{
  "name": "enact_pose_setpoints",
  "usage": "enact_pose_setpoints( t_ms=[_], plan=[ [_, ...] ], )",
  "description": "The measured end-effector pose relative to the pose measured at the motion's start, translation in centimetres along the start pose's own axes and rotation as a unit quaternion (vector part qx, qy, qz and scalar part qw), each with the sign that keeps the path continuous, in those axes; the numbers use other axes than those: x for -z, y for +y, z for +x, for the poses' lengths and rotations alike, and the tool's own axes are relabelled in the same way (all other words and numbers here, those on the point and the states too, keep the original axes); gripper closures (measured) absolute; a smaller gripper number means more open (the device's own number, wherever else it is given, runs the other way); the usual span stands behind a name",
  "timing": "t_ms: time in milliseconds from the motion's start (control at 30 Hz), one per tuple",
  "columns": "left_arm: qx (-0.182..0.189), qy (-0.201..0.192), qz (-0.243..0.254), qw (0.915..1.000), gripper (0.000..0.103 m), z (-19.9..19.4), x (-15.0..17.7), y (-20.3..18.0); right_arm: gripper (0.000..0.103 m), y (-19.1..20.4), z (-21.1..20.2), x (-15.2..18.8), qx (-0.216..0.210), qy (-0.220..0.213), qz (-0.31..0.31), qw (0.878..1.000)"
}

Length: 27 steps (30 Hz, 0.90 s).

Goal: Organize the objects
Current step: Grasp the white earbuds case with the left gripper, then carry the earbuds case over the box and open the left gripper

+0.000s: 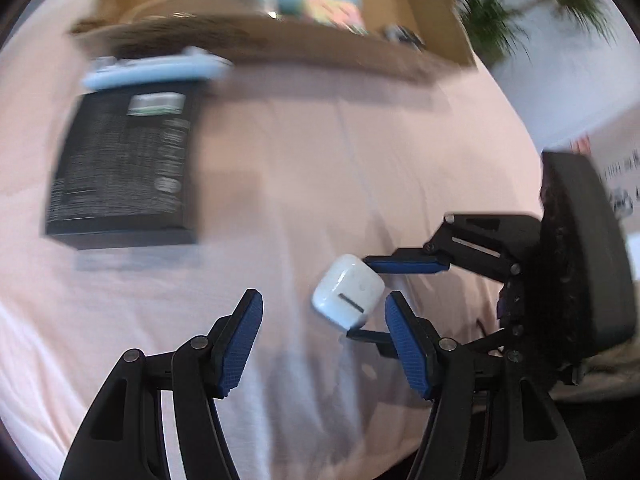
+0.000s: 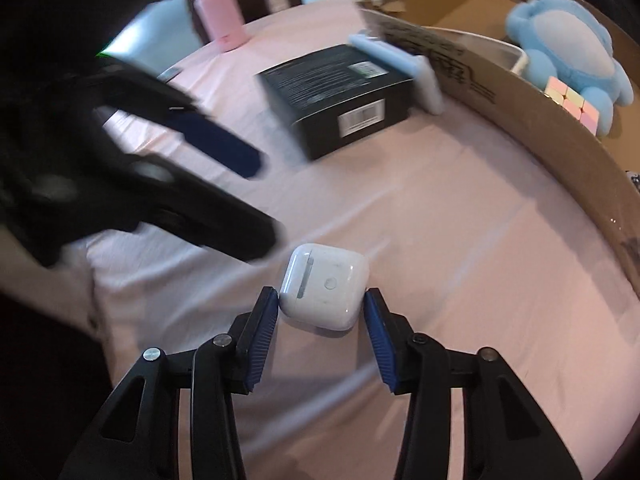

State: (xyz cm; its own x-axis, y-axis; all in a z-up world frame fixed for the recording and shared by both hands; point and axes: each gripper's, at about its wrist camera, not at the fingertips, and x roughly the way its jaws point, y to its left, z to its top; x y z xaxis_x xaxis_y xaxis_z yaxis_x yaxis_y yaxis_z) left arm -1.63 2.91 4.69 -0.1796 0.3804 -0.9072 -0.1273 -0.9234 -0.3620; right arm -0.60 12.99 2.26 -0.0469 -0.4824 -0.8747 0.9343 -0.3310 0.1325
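Observation:
A white earbud case (image 2: 323, 286) lies on the pink tablecloth, between the fingers of my right gripper (image 2: 320, 320). The jaws stand around it, the left pad touching, the right pad a small gap away. In the left wrist view the case (image 1: 347, 291) sits between the right gripper's blue pads (image 1: 408, 267). My left gripper (image 1: 322, 344) is open and empty, just left of the case. A black box (image 2: 340, 100) with a light blue object (image 2: 400, 64) against it lies near the cardboard box (image 2: 520, 92).
The cardboard box holds a blue plush toy (image 2: 572, 44), a pastel cube (image 2: 572, 106) and a clear container (image 2: 516, 56). A pink bottle (image 2: 218, 8) stands at the table's far edge. A green plant (image 1: 532, 0) is beyond the table.

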Motion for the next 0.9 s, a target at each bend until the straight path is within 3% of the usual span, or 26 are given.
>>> enact_pose_setpoints(
  t_ms=[100,233,300,400,667,900],
  plan=[
    [-0.005,0.027,0.042,0.9988,0.04,1.6,0.3,-1.8,0.061,0.4,-0.2,0.8,0.001,-0.006,0.0,1.0],
    [-0.005,0.035,0.06,0.9976,0.044,2.7,0.2,-2.3,0.06,0.8,0.0,1.3,0.008,-0.009,-0.001,1.0],
    [-0.011,0.038,0.067,0.997,0.057,3.3,0.2,-2.5,0.058,1.0,0.0,1.4,0.012,-0.009,-0.002,1.0],
    [-0.012,0.041,0.095,0.9946,0.064,3.7,0.1,-3.4,0.058,1.4,0.1,1.3,0.019,-0.011,-0.002,1.0],
    [-0.014,0.042,0.092,0.9948,0.066,3.7,-0.2,-3.0,0.06,0.9,0.0,0.8,0.023,-0.004,-0.009,1.0],
    [-0.009,0.032,0.093,0.9951,0.075,2.9,-0.9,-3.6,0.062,1.0,-1.0,0.4,0.034,-0.011,-0.018,0.999]
  ],
)
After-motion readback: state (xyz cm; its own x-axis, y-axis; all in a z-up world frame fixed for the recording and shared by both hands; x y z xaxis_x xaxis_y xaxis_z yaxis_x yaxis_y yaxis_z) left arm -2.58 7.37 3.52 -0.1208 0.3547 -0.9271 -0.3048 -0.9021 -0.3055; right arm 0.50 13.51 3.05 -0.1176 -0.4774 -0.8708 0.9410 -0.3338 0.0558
